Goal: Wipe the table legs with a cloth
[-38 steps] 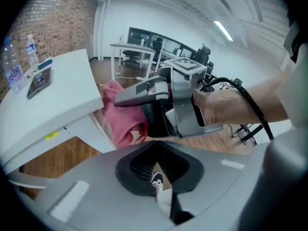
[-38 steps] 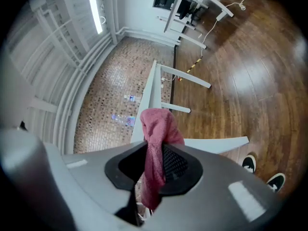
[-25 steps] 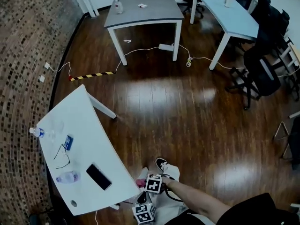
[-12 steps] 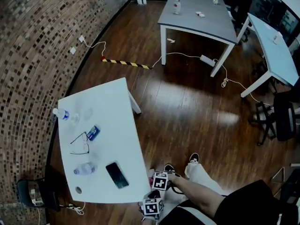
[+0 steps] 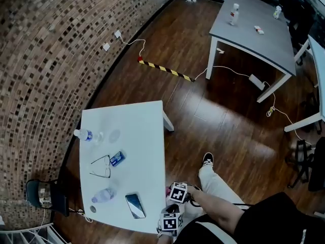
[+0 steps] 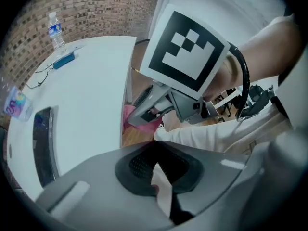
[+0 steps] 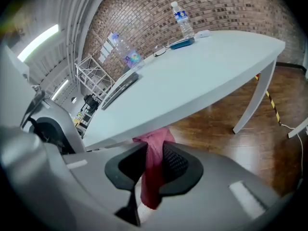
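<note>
Cloth (image 7: 153, 171) first: it's a pink one, pinched in the right gripper (image 7: 155, 151), whose jaws are closed tight on it so a tail hangs down between them and a bunched end sticks up toward the underside of the white table (image 5: 147, 126). That grip makes sense to me, since a firm pinch with fabric proud of the tips gives a pad to rub with. The gripper sits low at the table's near right corner, tucked just under the edge, which is where you'd go to reach a leg. The leg at this corner I can't pick out; the far leg (image 7: 252, 102) stands well apart, over by the wood floor.

The left gripper (image 6: 155, 170) hangs just beside its partner, jaws a narrow slit apart and nothing caught in them that I can see, only pale trousers (image 5: 216, 184) beyond. My guess is it's kept close as a spare hand.

Up top, a bottle (image 5: 83, 134), glasses (image 5: 101, 166) and a phone (image 5: 135, 205) lie along the left side, clear of the working corner.

Wiping, I'd judge, isn't properly under way yet.
</note>
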Demonstrator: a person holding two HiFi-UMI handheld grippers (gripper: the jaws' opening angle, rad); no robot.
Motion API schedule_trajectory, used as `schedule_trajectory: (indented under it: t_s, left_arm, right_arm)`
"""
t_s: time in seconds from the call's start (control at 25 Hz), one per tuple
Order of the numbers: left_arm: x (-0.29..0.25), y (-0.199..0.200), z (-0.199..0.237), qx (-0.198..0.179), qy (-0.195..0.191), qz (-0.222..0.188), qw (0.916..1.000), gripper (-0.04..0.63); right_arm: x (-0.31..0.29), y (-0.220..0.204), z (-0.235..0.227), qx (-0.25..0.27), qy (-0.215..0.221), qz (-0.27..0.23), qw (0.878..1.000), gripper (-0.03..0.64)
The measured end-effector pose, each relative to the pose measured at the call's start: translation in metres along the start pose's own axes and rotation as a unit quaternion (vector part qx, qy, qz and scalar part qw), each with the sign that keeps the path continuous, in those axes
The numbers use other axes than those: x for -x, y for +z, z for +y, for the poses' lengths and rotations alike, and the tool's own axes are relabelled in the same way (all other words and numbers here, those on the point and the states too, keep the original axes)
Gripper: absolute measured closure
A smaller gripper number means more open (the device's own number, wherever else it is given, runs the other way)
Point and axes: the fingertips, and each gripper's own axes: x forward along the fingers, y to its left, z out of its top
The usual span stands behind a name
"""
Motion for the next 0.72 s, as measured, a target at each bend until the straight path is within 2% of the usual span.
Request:
schedule_trajectory:
  t_s: [0.16, 0.32, 0.48, 0.6, 0.72]
  left_arm:
    - [-0.006, 0.070, -0.007, 0.040, 0.012, -0.010, 0.9991, 0.594]
    - [-0.023, 0.144, -0.019, 0.076, 0.021, -0.034, 0.9963, 0.594]
    - [-0.045, 0.220, -0.029, 0.059, 0.014, -0.049, 0.9969, 0.594]
    - [-0.059, 0.277, -0.027, 0.056, 0.003, -0.068, 0.9961, 0.594]
    - [-0.074, 0.328, -0.024, 0.058, -0.012, -0.081, 0.9950, 0.594]
  right_arm:
    - [0.030, 0.035, -0.064, -0.002, 0.021, -0.027, 0.999, 0.557]
    - [0.070, 0.050, -0.141, 0.013, -0.009, -0.007, 1.000, 0.557]
    - [0.094, 0.076, -0.204, 0.021, -0.016, -0.013, 1.000, 0.557]
    - [0.103, 0.105, -0.242, 0.021, -0.001, -0.033, 0.999, 0.557]
    - [0.124, 0.114, -0.295, 0.003, -0.035, -0.009, 0.999, 0.557]
